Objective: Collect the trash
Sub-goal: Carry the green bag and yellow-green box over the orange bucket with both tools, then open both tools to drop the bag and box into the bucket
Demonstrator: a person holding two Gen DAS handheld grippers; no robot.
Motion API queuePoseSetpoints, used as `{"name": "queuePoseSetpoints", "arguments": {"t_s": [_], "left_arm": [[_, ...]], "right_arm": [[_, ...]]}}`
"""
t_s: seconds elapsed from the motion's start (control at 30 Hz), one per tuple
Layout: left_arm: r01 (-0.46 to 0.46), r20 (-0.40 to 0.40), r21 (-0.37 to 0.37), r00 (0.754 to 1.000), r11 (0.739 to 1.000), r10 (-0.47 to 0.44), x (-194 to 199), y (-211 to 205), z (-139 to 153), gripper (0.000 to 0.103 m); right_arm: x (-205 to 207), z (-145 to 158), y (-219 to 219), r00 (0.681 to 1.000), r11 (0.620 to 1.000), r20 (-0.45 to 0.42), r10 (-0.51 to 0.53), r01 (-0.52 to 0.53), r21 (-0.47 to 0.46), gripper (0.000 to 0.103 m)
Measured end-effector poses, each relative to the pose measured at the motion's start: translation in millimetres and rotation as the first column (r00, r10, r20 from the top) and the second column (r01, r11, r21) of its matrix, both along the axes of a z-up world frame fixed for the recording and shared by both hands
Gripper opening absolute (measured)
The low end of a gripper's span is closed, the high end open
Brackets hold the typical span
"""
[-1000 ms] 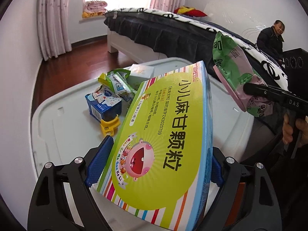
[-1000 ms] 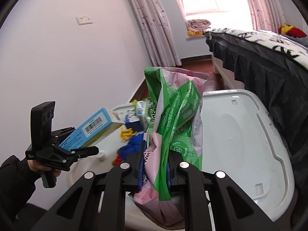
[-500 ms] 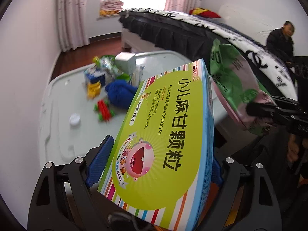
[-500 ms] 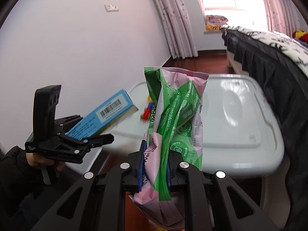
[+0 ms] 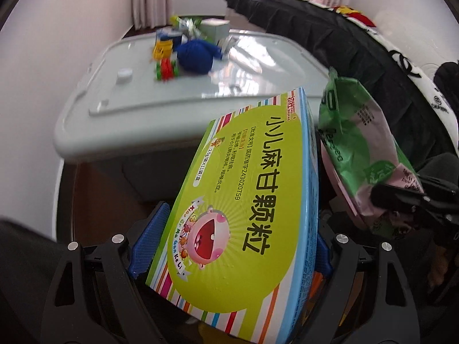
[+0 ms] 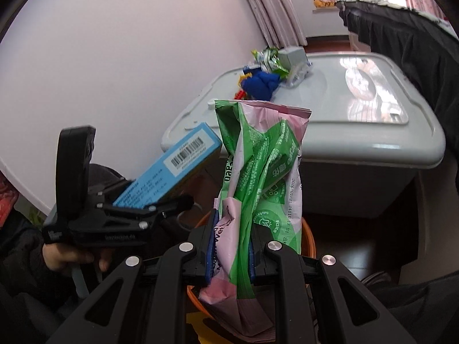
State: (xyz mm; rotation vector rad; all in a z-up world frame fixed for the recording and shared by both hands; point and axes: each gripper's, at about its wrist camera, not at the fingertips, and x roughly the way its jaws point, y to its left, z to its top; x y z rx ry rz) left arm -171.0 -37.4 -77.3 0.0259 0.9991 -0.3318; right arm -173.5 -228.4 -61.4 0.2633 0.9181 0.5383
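Observation:
My left gripper (image 5: 229, 246) is shut on a green and blue medicine box (image 5: 246, 200), held off the near edge of the grey bin lid (image 5: 137, 97). The box also shows in the right wrist view (image 6: 178, 166). My right gripper (image 6: 231, 252) is shut on a crumpled green and pink wet-wipes bag (image 6: 258, 177), which hangs over an orange bucket (image 6: 308, 238). The bag also shows at the right in the left wrist view (image 5: 361, 149).
On the far end of the lid lie a blue cloth ball (image 5: 198, 54), a red and green toy (image 5: 166, 70), a white cap (image 5: 124, 73), a yellow piece (image 5: 163, 48) and wrappers (image 6: 272, 60). A dark-skirted bed (image 5: 330, 40) runs along the right.
Both grippers have pulled back off the lid and lowered, each keeping its load. The orange bucket has come into view under the right gripper.

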Motion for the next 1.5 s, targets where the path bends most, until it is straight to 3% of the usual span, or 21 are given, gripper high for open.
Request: {"name": "queuePoseSetpoints", "arguments": {"t_s": [0.2,0.37,1.5], "left_arm": [[0.039,-0.061,0.023,0.997,0.999,-0.038,-12,-10,-24,0.083],[0.044,-0.071,0.028,0.997,0.999,-0.042,-12,-9,-28,0.083],[0.043,-0.077,0.085,0.996,0.995,-0.037,-15,-15,-27,0.083]], "right_arm": [[18,-16,-8,0.998,0.999,-0.067,-0.011,0.013,0.031,0.017],[15,-21,-2,0.997,1.0,-0.071,-0.001,0.002,0.015,0.017],[14,-21,2,0.997,1.0,-0.076,0.01,-0.009,0.006,0.019]]}}
